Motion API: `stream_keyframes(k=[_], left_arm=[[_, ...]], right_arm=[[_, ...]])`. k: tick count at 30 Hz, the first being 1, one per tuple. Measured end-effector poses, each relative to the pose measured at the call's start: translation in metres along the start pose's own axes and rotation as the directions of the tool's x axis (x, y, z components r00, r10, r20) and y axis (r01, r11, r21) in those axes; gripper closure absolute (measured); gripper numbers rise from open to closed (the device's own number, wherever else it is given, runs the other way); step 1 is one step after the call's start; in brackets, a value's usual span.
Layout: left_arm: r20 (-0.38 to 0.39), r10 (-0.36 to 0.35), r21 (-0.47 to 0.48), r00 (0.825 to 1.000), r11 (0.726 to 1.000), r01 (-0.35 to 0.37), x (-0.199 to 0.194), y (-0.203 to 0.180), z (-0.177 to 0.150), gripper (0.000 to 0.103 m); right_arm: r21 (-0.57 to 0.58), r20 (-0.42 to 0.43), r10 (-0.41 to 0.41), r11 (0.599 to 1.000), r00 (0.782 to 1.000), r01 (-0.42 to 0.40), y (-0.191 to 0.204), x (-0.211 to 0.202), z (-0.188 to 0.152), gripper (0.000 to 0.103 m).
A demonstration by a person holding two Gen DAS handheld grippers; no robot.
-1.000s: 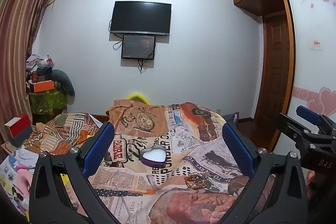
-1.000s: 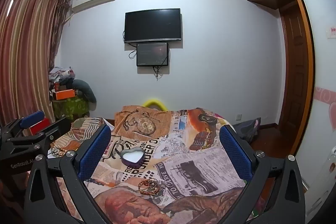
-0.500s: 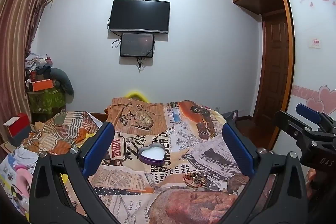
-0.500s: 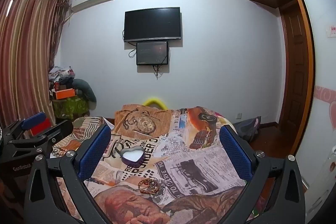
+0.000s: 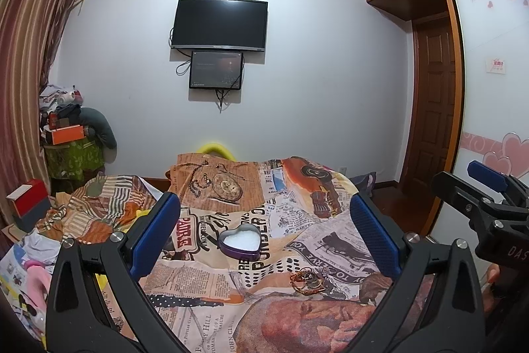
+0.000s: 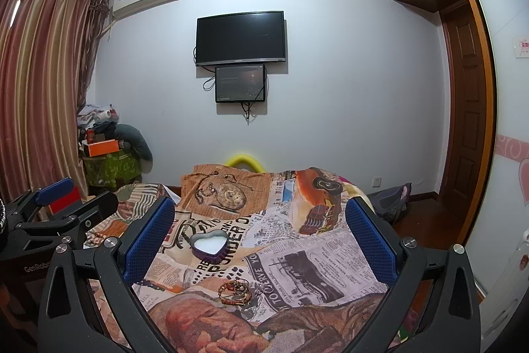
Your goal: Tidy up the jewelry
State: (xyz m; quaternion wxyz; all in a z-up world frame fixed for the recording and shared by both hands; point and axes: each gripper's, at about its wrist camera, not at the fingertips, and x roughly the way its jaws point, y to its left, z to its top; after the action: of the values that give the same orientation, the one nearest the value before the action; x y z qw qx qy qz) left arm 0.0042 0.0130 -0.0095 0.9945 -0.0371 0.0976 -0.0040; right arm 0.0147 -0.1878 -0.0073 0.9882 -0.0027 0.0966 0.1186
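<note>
Jewelry (image 5: 307, 281) lies tangled on the rumpled bed (image 5: 330, 240), near the heart tin (image 5: 240, 241); left gripper (image 5: 264, 240) and right gripper (image 6: 261, 240) (fingers wide apart, empty) could snag cloth or drag the whole clump.

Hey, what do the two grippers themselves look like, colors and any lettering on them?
Both are alike: the left gripper and right gripper have black angular plastic frames with silver screws and textured blue pads on each finger. White lettering marks the bodies, only partly readable: "GenRobo" on the left, "DAS" on the right.
</note>
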Motion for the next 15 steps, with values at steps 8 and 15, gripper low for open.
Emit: stream_keyframes(k=[8,15], left_arm=[[-0.001,0.002,0.006,1.0,1.0,-0.002,-0.0024,-0.0114,0.003,0.0],[-0.001,0.002,0.007,1.0,1.0,-0.002,-0.0034,-0.0111,0.0026,0.0]], right_arm=[[0.001,-0.002,0.0,1.0,1.0,0.0,-0.0004,-0.0002,0.0004,0.0],[0.0,-0.001,0.001,1.0,1.0,-0.001,0.0005,-0.0002,-0.0023,0.0]])
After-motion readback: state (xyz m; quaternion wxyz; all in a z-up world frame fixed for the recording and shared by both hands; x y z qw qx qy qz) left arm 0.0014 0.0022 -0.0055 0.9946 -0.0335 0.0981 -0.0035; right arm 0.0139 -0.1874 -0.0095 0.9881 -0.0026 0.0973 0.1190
